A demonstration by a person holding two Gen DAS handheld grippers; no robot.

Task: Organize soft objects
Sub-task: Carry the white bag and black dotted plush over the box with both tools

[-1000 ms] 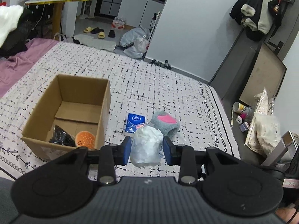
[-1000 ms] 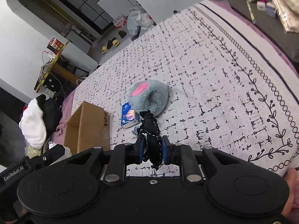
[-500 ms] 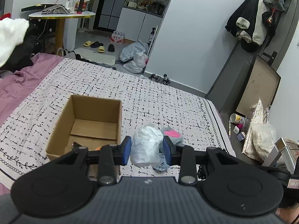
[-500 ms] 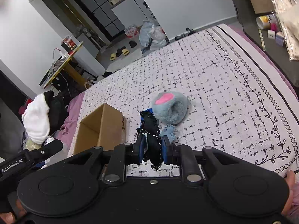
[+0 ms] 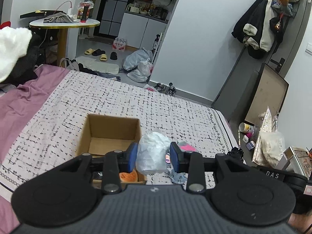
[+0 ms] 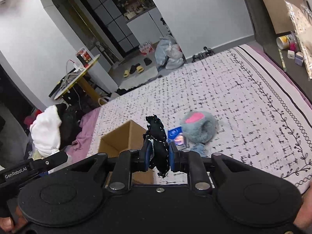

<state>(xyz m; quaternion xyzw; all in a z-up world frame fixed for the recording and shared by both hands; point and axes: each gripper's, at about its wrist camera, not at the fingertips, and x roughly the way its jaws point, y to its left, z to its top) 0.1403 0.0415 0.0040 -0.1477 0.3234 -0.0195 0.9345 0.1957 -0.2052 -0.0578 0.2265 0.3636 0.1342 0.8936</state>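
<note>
Left gripper (image 5: 153, 157) clamped on white crumpled bag (image 5: 153, 152), frame ctr, above cardboard box (image 5: 112, 134). Right gripper (image 6: 158, 159) clamped on black cloth (image 6: 158, 136), ctr.

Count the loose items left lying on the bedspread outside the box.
3 visible: the grey plush slipper, the blue packet touching its left side, and a pale blue scrap just in front. The grippers block the near bedspread, so more may be hidden.
</note>
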